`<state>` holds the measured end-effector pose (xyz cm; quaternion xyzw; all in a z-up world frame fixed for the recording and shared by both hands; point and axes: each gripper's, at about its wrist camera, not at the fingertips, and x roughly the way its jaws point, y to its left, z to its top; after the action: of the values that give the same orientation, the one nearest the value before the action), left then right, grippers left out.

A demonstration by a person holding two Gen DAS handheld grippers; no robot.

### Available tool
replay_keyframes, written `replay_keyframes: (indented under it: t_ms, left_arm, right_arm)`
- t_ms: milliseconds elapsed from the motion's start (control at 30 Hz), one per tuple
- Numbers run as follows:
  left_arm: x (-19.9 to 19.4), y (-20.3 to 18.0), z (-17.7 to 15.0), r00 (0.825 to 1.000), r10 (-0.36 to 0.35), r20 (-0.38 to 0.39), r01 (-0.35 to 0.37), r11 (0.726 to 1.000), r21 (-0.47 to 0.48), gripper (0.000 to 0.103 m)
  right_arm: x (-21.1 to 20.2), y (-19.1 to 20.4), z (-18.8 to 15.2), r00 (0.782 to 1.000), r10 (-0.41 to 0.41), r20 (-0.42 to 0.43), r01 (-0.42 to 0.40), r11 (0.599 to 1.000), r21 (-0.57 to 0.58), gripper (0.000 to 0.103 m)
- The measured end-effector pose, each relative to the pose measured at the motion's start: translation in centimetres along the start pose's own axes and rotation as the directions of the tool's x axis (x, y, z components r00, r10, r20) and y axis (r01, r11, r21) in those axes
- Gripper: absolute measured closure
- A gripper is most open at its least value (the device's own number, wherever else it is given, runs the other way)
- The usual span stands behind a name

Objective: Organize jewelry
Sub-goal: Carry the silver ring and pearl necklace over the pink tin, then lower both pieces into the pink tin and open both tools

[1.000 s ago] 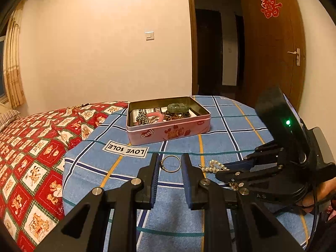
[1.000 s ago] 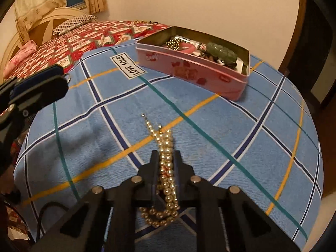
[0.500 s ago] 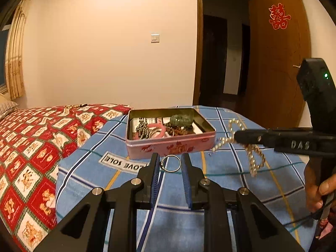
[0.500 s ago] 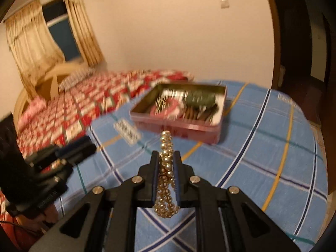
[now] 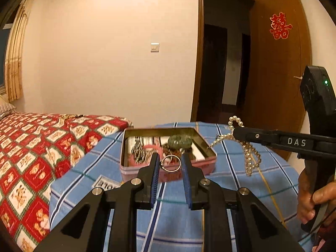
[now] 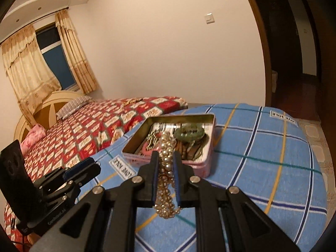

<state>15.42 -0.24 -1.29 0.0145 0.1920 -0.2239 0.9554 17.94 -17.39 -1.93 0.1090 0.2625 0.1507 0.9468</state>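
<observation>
Two grips: left gripper (image 5: 169, 163) pinches ring (image 5: 171, 163), right gripper (image 6: 166, 161) clamps pearl strand (image 6: 166, 180) — dangling loops may snag tin (image 6: 208, 166) rim, frame centre.

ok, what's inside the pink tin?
The pink tin holds a green bangle, a pink ring, dark beads and metallic beads on printed paper. Pearl strand hides part.

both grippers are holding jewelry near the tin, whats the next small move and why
Probably carry the right gripper forward and lower it over the open pink tin before releasing. It is shut on the pearl strand, which hangs above the blue cloth, just short of the tin's near wall.
</observation>
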Motion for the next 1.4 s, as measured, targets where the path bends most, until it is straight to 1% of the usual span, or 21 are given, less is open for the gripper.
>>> replay_keyframes:
  t_ms: [167, 400, 600, 667, 767, 867, 1000, 1067, 1167, 1233, 1300, 1400]
  left_arm:
    - [1.4, 0.2, 1.6, 0.999, -0.001, 0.042, 0.001, 1.0, -0.003, 0.082]
    - [3.8, 0.9, 3.4, 0.997, -0.002, 0.074, 0.003, 1.0, -0.017, 0.082]
    - [6.3, 1.6, 4.0, 0.997, 0.008, 0.07, -0.006, 1.0, -0.026, 0.082]
    - [7.2, 1.8, 4.1, 0.998, 0.015, 0.065, -0.014, 0.999, -0.03, 0.082]
    - [8.9, 2.6, 4.4, 0.998, 0.037, 0.049, -0.034, 0.998, -0.053, 0.082]
    - [10.8, 3.7, 4.9, 0.998, 0.056, 0.027, -0.053, 0.993, -0.104, 0.082]
    - [13.2, 4.7, 4.9, 0.996, 0.089, -0.008, -0.089, 0.987, -0.131, 0.082]
    - [14.5, 5.1, 4.7, 0.993, 0.107, -0.047, -0.113, 0.983, -0.145, 0.082]
    - [16.3, 5.4, 4.0, 0.986, 0.137, -0.095, -0.149, 0.98, -0.13, 0.082]
    - [17.0, 5.7, 3.6, 0.983, 0.131, -0.125, -0.149, 0.978, -0.145, 0.082]
    - [17.4, 5.8, 3.3, 0.98, 0.139, -0.146, -0.159, 0.977, -0.139, 0.082]
    - [17.7, 6.0, 3.0, 0.977, 0.138, -0.165, -0.161, 0.977, -0.14, 0.082]
  right_arm:
    - [0.6, -0.3, 1.3, 0.999, 0.001, 0.048, -0.002, 1.0, 0.017, 0.088]
    - [2.3, -0.6, 3.1, 0.996, -0.001, 0.093, -0.001, 1.0, 0.027, 0.088]
    - [4.7, -1.3, 4.2, 0.994, -0.026, 0.105, 0.022, 0.999, 0.041, 0.088]
    - [5.7, -1.6, 4.6, 0.995, -0.021, 0.097, 0.016, 0.998, 0.056, 0.088]
    - [7.2, -1.9, 5.1, 0.996, -0.024, 0.086, 0.019, 0.998, 0.06, 0.088]
    - [9.1, -2.3, 5.7, 0.997, -0.031, 0.072, 0.025, 0.996, 0.084, 0.088]
    - [12.1, -2.8, 5.9, 0.998, -0.048, 0.039, 0.043, 0.993, 0.107, 0.088]
    - [13.7, -3.0, 5.8, 0.998, -0.056, 0.01, 0.054, 0.992, 0.114, 0.088]
    - [15.3, -3.0, 5.2, 0.998, -0.062, -0.027, 0.065, 0.992, 0.107, 0.088]
    - [16.0, -3.0, 4.8, 0.997, -0.064, -0.05, 0.068, 0.993, 0.095, 0.088]
    - [16.2, -3.4, 4.7, 0.996, -0.062, -0.065, 0.068, 0.993, 0.099, 0.093]
    - [16.1, -3.8, 4.7, 0.995, -0.067, -0.069, 0.074, 0.993, 0.095, 0.093]
